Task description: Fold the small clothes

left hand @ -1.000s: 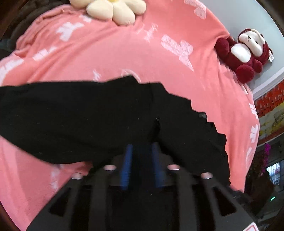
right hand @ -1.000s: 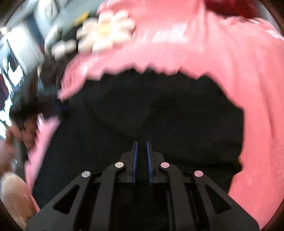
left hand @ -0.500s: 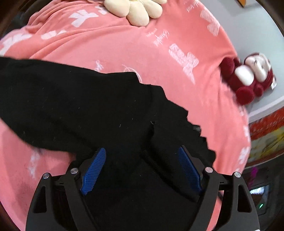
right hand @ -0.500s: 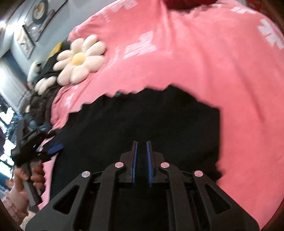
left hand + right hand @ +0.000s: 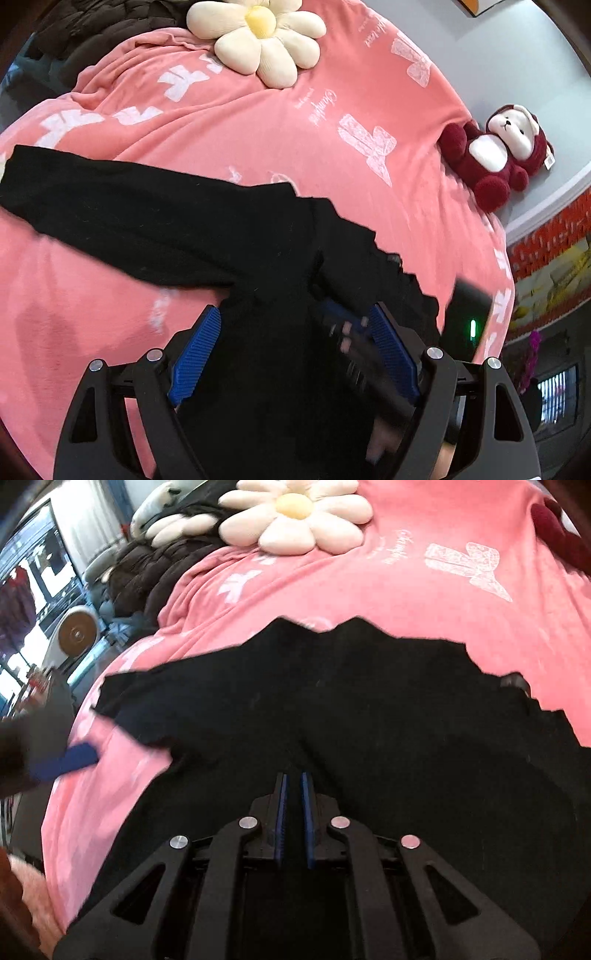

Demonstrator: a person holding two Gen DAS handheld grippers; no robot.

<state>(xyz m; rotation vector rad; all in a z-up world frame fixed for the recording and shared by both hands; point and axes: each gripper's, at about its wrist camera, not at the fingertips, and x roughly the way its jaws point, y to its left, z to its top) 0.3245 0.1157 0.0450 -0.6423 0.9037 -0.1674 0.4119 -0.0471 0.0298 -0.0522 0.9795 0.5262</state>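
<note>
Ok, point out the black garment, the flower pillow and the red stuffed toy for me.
black garment [image 5: 155, 214]: left wrist view, on the long sleeve stretched to the left.
flower pillow [image 5: 295, 506]: right wrist view, on its yellow centre.
red stuffed toy [image 5: 491, 155]: left wrist view, on its white belly.

place: home bedroom | cues: pink blanket [image 5: 258, 122] on bed, flower cushion [image 5: 264, 37], plush toy [image 5: 498, 151]
</note>
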